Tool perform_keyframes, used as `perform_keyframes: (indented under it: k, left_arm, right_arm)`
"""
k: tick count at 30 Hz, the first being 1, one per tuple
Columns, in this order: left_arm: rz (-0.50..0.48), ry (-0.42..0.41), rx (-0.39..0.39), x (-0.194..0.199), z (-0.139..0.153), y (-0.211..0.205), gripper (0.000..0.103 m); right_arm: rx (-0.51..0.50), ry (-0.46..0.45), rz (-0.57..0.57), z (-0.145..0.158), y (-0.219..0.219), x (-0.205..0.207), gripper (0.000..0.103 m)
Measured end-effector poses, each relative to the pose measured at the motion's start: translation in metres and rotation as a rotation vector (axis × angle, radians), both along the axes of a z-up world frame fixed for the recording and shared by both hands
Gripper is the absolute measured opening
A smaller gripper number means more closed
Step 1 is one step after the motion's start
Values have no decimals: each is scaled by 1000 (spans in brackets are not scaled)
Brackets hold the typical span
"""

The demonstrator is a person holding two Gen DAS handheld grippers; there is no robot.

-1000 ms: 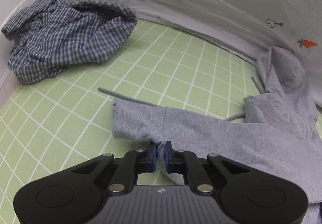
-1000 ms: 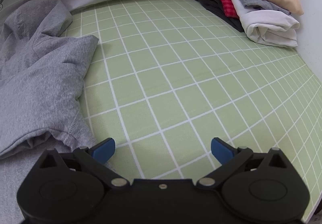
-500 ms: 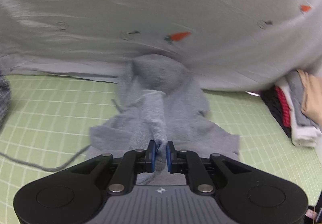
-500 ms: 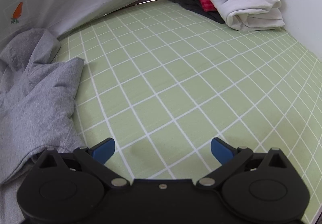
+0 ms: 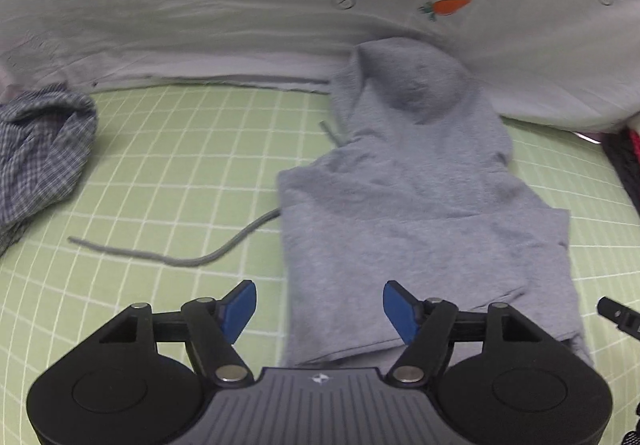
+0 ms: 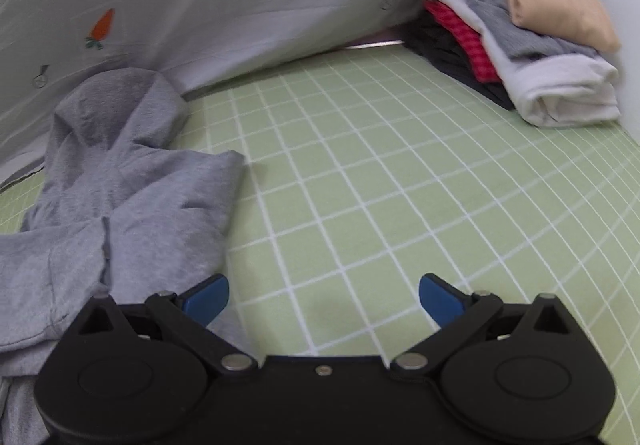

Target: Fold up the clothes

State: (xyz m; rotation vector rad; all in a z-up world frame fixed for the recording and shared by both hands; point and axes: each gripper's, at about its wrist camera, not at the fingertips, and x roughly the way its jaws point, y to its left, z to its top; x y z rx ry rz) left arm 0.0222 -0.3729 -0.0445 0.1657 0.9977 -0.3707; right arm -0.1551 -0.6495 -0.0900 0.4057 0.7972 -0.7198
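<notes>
A grey hoodie (image 5: 420, 213) lies on the green grid mat (image 5: 168, 173), hood toward the back, with a sleeve folded across its body. Its grey drawstring (image 5: 208, 257) trails left on the mat. My left gripper (image 5: 320, 309) is open and empty, just above the hoodie's near left edge. In the right wrist view the hoodie (image 6: 120, 197) lies at the left. My right gripper (image 6: 324, 297) is open and empty over bare mat (image 6: 400, 185), its left fingertip (image 6: 208, 295) close to the hoodie's edge.
A crumpled blue checked shirt (image 5: 36, 149) lies at the left. A stack of folded clothes (image 6: 528, 53) stands at the back right. A white sheet with carrot prints (image 5: 320, 5) hangs along the back. The right gripper's tip (image 5: 618, 315) shows at the left view's right edge.
My left gripper carried the hoodie sleeve to the right over the body, then opened and let it go. The sleeve now lies folded across the hoodie. My right gripper stayed open.
</notes>
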Motion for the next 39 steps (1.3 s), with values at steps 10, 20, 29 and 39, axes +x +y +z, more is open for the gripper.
perform_keyframes:
  k: [10,20,29,39]
  left_arm:
    - [77,96,54,10,-39,22,79]
    - [56,103,50,13,-50,18,90]
    - [4,15,75,4,-31,11,90]
    - [-67,42,97,-5,-45,-9,90]
  right_arm:
    - [-24,-42,262,14,52,78,88]
    - [42,33,446,-11,92,109,43]
    - [-26,-59,494,23,94,88,14]
    - [38,1,251,20,37,41,16]
